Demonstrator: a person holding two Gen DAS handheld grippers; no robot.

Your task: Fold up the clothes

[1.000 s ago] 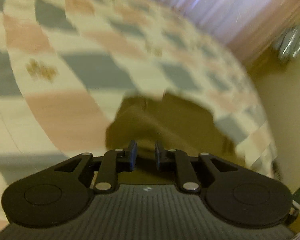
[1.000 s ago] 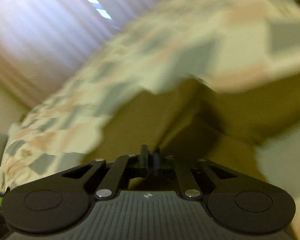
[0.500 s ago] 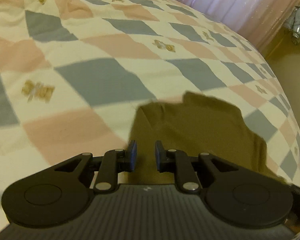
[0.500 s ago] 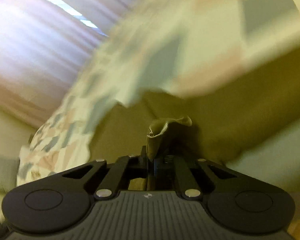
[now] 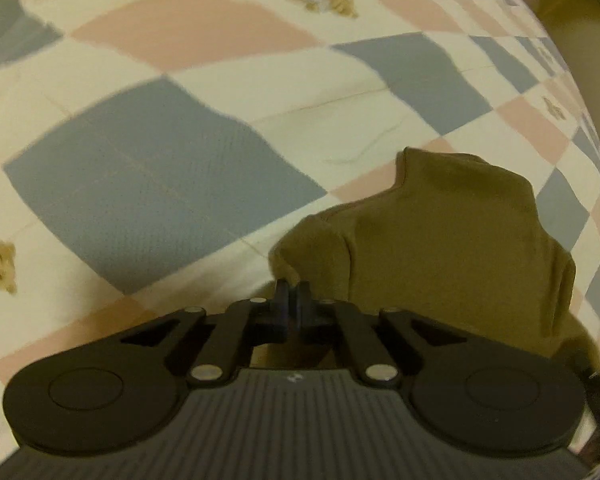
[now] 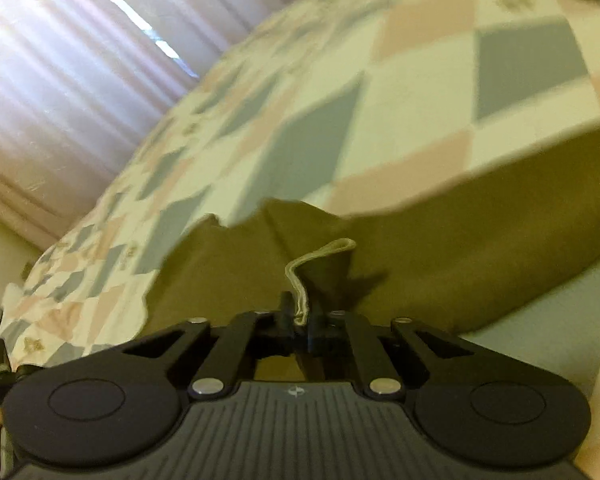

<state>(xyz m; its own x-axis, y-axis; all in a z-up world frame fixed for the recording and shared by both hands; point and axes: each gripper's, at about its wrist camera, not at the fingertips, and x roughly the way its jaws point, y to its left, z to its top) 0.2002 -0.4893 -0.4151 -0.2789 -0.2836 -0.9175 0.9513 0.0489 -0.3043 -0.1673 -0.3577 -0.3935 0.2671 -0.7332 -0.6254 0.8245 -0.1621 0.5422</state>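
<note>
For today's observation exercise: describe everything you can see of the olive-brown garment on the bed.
The olive-brown garment is plain, soft, matte cloth, apparently knit, lying rumpled and partly folded on the checked bedspread. Seams run across it and a narrow part juts up at its far edge. The left gripper is shut on its near corner. In the right wrist view the right gripper pinches a hemmed edge, which stands up showing a paler underside. What kind of garment it is cannot be told.
</note>
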